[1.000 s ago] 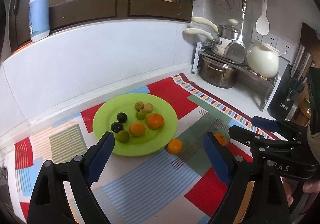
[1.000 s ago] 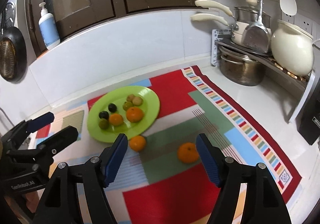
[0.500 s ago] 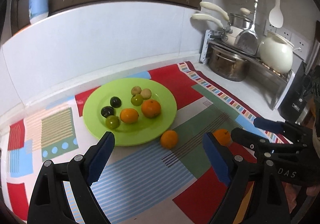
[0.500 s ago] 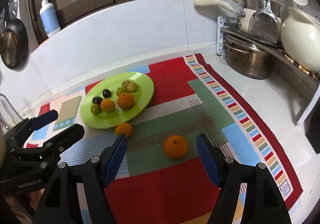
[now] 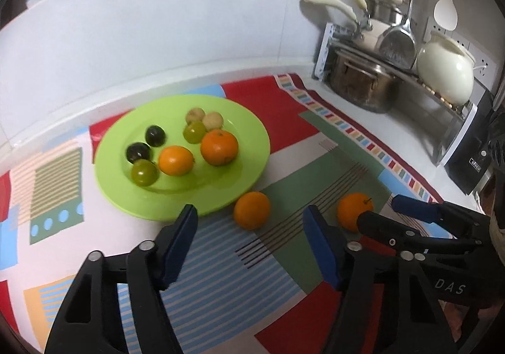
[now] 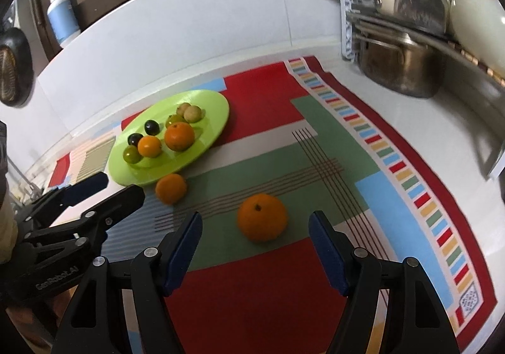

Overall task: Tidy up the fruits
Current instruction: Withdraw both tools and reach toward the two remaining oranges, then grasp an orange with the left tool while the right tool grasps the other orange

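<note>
- Green plate (image 5: 246, 120): sits on the patterned cloth (image 5: 300, 120) covering the desk; holds two oranges, two dark fruits, two green fruits and two pale brownish ones.
- Loose orange, near (image 5: 252, 210): on the cloth just beside the plate's front rim, not on it.
- Loose orange, far (image 6: 262, 217): on the cloth well apart from the plate, stem end up.
- Left tongs (image 5: 249, 227): jaws closing, nothing between the pads; the near orange lies just ahead of the gap.
- Right tongs (image 6: 255, 234): jaws closing, roughly half spread, empty; the far orange lies just ahead of the tips, centred on the gap.
- Step in hand, by judgement: approach to both stray oranges, one per tongs; no grasp yet.
- Next move calls for: bringing each pair of pads down either side of its orange, squeezing gently since round fruit may roll, then carrying it to a bare part of the plate.
</note>
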`<state>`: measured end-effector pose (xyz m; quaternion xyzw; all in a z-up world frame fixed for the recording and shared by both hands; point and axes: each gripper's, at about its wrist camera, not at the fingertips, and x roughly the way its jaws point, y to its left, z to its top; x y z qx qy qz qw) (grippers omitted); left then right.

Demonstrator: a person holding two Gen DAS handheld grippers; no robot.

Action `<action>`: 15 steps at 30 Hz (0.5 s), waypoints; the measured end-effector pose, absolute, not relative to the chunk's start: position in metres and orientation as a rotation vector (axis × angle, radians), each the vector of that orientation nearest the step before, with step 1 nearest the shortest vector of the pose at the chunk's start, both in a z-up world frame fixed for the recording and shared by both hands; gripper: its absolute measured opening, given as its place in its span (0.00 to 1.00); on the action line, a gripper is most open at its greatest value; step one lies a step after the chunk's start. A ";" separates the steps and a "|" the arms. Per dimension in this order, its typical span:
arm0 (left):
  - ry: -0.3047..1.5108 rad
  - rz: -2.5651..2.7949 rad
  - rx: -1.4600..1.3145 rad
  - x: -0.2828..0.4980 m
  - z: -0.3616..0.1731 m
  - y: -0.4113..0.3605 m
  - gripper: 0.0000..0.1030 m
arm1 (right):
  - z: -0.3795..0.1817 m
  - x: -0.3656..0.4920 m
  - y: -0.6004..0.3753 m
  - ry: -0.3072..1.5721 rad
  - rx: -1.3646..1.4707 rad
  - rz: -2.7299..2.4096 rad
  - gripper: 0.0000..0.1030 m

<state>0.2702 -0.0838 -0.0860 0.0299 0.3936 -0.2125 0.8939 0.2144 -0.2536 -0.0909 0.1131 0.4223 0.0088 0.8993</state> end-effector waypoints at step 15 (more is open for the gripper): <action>0.916 -0.455 0.047 0.295 -0.110 -0.098 0.39 | -0.117 0.229 -0.257 0.937 0.293 0.046 0.53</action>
